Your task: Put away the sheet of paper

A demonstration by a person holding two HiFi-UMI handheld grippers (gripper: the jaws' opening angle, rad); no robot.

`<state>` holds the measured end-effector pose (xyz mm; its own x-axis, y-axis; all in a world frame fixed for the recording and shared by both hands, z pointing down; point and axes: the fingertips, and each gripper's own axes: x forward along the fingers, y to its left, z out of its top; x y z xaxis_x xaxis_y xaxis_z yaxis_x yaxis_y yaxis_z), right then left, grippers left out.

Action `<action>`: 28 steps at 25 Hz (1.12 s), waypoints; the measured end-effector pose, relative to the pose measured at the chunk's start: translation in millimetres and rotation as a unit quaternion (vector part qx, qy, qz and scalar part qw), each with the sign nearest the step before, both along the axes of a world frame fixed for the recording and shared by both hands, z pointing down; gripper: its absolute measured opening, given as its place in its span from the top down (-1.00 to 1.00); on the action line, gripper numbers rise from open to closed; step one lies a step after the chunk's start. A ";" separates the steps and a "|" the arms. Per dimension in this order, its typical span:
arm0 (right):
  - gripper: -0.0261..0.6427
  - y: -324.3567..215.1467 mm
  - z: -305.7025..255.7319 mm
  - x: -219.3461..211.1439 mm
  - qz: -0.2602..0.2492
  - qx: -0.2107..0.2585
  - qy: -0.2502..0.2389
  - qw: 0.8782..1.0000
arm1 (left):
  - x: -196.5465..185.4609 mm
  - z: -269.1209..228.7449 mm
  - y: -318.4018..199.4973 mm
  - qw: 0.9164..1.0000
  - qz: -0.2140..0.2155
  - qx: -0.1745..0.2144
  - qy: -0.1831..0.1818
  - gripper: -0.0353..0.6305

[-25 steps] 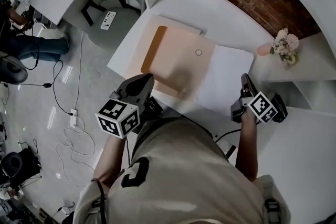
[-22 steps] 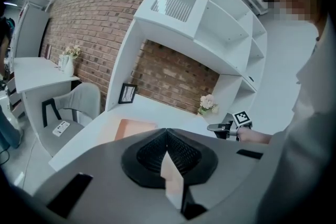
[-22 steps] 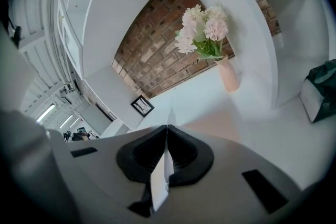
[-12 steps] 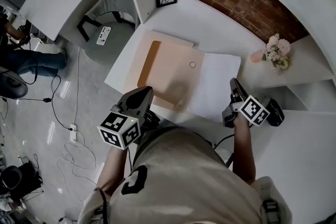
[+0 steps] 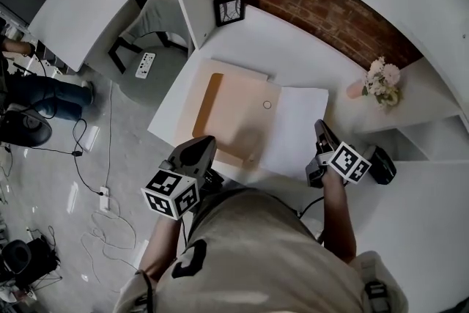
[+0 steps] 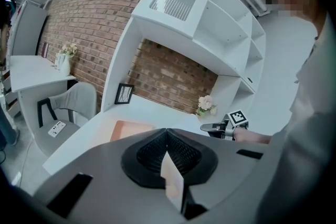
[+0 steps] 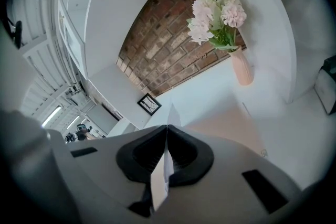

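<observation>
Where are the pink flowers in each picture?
Head view: the flowers are at the right edge, on the white shelf.
Left gripper view: flowers small, just right of centre.
Right gripper view: flowers big, at the top.
Shared landmark: the black picture frame.

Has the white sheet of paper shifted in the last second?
Yes: the sheet has slid a little left, away from the flower vase, toward the tan envelope.

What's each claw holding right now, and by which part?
The left claw is shut on the envelope, at its near edge by the left corner. The right claw is shut on the sheet, at its near right edge.
</observation>
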<state>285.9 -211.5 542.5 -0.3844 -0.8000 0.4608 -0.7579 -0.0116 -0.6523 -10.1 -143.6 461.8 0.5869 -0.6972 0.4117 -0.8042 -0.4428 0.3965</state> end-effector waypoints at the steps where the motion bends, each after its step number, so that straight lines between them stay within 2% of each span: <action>1: 0.84 0.4 0.0 -0.7 -0.001 0.000 -0.001 1.000 | 0.5 -0.2 0.2 1.000 0.000 0.000 0.000 0.85; 14: 0.84 2.9 -0.5 -11.9 -0.017 0.002 -0.007 1.000 | 1.9 -2.3 6.2 1.000 0.005 0.004 -0.004 0.84; 28: 0.84 -0.9 -3.6 -26.6 -0.021 0.002 -0.039 0.999 | -3.7 -2.5 14.7 1.000 -0.001 0.002 -0.007 0.84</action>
